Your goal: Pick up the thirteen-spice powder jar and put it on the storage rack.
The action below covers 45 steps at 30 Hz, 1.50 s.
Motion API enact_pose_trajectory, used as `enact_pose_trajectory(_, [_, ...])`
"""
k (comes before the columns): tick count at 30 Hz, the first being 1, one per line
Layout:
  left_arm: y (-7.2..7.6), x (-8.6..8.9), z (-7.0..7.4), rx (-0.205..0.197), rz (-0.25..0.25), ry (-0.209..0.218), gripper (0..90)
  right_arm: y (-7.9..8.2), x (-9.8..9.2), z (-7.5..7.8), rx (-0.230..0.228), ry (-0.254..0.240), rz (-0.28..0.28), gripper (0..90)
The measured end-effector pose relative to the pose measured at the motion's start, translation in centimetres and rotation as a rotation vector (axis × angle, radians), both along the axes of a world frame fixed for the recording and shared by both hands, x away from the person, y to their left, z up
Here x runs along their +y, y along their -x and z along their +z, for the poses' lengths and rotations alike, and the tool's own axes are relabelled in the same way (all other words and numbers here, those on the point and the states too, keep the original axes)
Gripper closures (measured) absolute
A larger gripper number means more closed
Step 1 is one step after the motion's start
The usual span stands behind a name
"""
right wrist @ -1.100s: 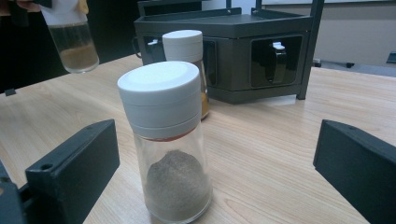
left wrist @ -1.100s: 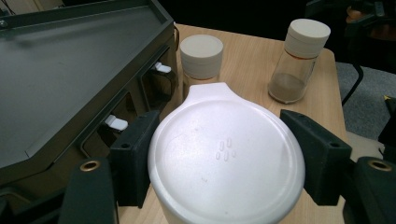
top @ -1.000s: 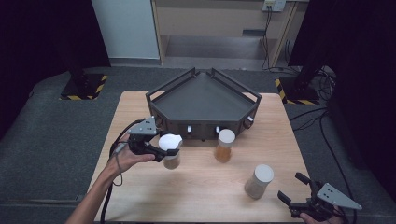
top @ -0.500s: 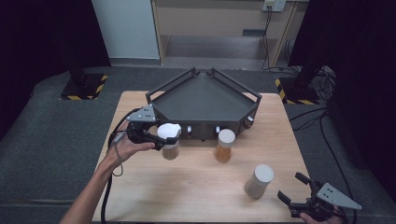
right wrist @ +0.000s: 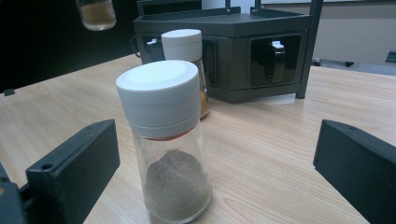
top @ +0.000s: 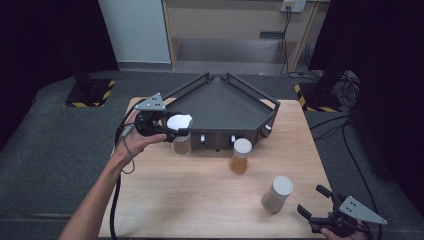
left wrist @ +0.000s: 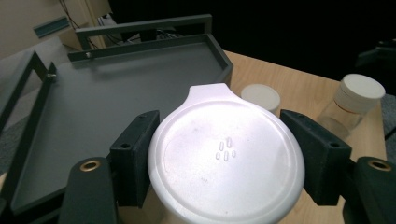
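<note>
My left gripper point(top: 176, 129) is shut on a spice jar point(top: 181, 144) with a white lid point(left wrist: 226, 154) and brownish contents. It hangs in the air at the front left corner of a dark angular tray point(top: 220, 105). The jar's bottom shows at the top left of the right gripper view point(right wrist: 95, 14). My right gripper point(top: 311, 200) stands open near the table's front right corner. Its jaws face a jar of grey powder point(right wrist: 168, 140), which stands just ahead of them untouched.
An orange-filled jar point(top: 240, 156) stands in front of the tray, between the two hands. The grey-powder jar point(top: 277, 194) stands nearer the front right. The tray's flat floor point(left wrist: 116, 93) has raised rails. Bare wooden table point(top: 200, 200) lies at the front.
My left hand has lifted the jar off the table and carried it up toward the tray's corner. The right gripper and the two standing jars have stayed put.
</note>
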<state>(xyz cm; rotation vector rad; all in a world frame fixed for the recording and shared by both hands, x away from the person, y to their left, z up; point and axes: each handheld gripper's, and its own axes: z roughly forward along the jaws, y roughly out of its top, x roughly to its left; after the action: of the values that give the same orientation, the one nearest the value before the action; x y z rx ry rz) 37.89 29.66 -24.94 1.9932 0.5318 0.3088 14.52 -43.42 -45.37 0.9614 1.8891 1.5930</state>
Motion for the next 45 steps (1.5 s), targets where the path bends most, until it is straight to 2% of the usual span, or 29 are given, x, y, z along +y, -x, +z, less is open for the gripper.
enact_pose_trajectory(7, [-0.8, -0.8, 1.4, -0.014, 0.063, -0.010, 30.6, 0.0, -0.1, 0.0, 0.001, 0.000, 0.000, 1.0])
enact_pose_trajectory(11, [-1.3, -0.9, 1.5, -0.013, 0.105, 0.016, 30.6, 0.0, -0.1, 0.0, 0.004, -0.001, 0.002, 1.0])
enact_pose_trajectory(21, [-2.8, -2.1, 2.5, -0.031, 0.194, -0.002, 30.6, -0.1, -0.2, -0.1, 0.007, -0.004, 0.002, 1.0])
enact_pose_trajectory(27, [-3.9, -2.7, 2.2, -0.029, 0.246, 0.014, 30.6, 0.0, -0.2, -0.1, 0.008, -0.005, 0.002, 1.0])
enact_pose_trajectory(31, [-4.7, -3.7, 2.4, -0.037, 0.270, -0.018, 30.6, 0.0, -0.2, -0.1, 0.008, -0.007, 0.001, 1.0])
enact_pose_trajectory(40, [-6.2, -4.9, 1.6, -0.030, 0.334, -0.014, 30.6, 0.0, -0.3, -0.2, 0.012, -0.011, 0.001, 1.0])
enact_pose_trajectory(45, [-6.8, -5.4, 1.1, -0.019, 0.346, -0.033, 30.6, -0.1, -0.4, -0.2, 0.012, -0.012, 0.003, 1.1])
